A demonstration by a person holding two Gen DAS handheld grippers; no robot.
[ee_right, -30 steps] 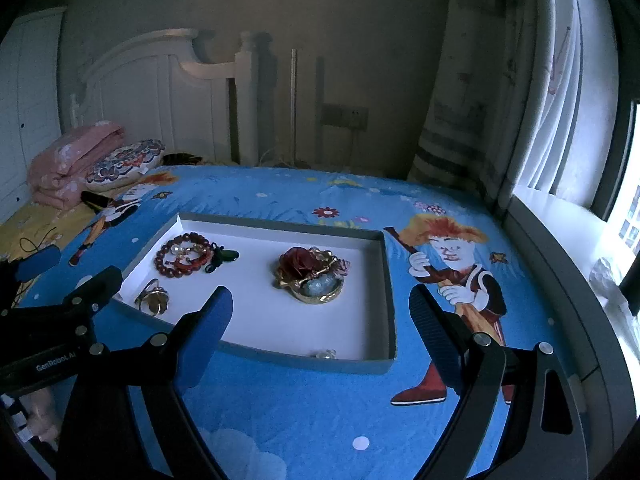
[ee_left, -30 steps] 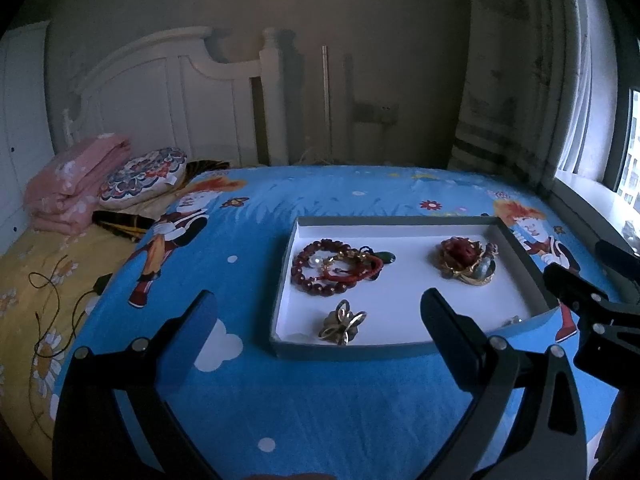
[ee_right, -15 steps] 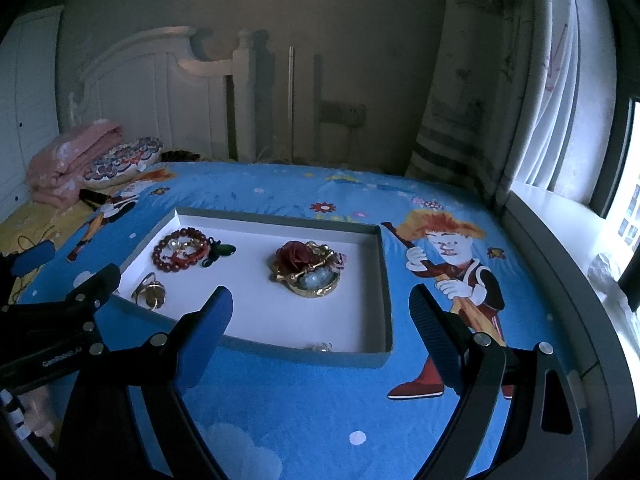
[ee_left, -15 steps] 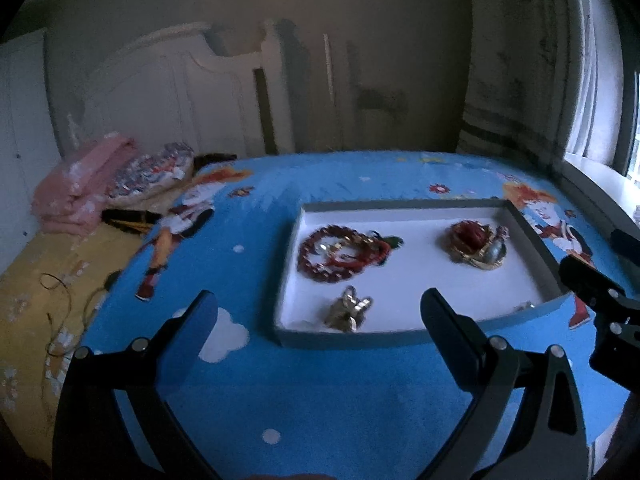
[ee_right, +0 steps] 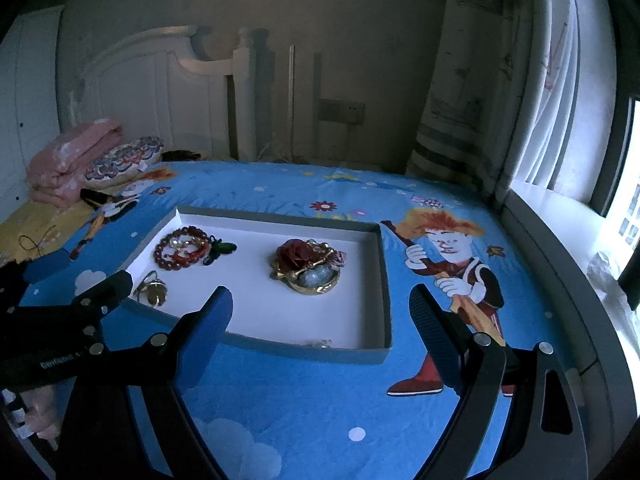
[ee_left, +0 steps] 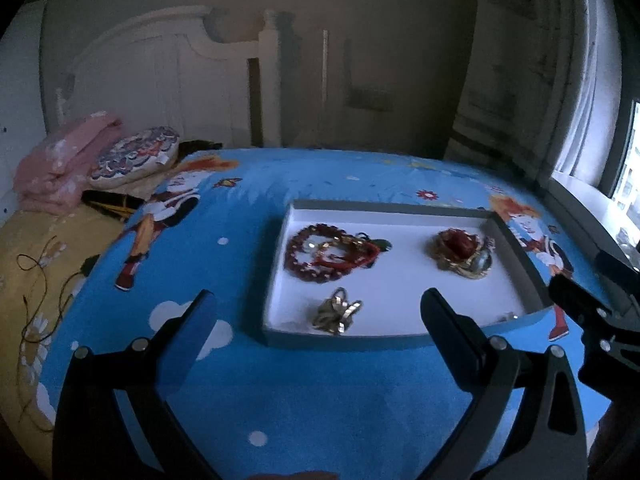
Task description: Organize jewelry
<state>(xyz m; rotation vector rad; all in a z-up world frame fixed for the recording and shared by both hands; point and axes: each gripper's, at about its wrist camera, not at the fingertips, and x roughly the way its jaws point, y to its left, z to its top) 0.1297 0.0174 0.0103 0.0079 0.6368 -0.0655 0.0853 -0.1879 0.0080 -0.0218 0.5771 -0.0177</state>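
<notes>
While both the left gripper (ee_left: 316, 320) and right gripper (ee_right: 320, 312) hover spread and empty, the jewelry, red bracelets (ee_left: 330, 254), a brooch (ee_right: 306, 266) and perhaps a gold clip (ee_left: 337, 315), lies inside the tray (ee_right: 386, 276) on the bed.

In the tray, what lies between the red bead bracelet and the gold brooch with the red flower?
Only bare white tray floor separates the red bead bracelet from the gold brooch; the right wrist view shows it.
</notes>
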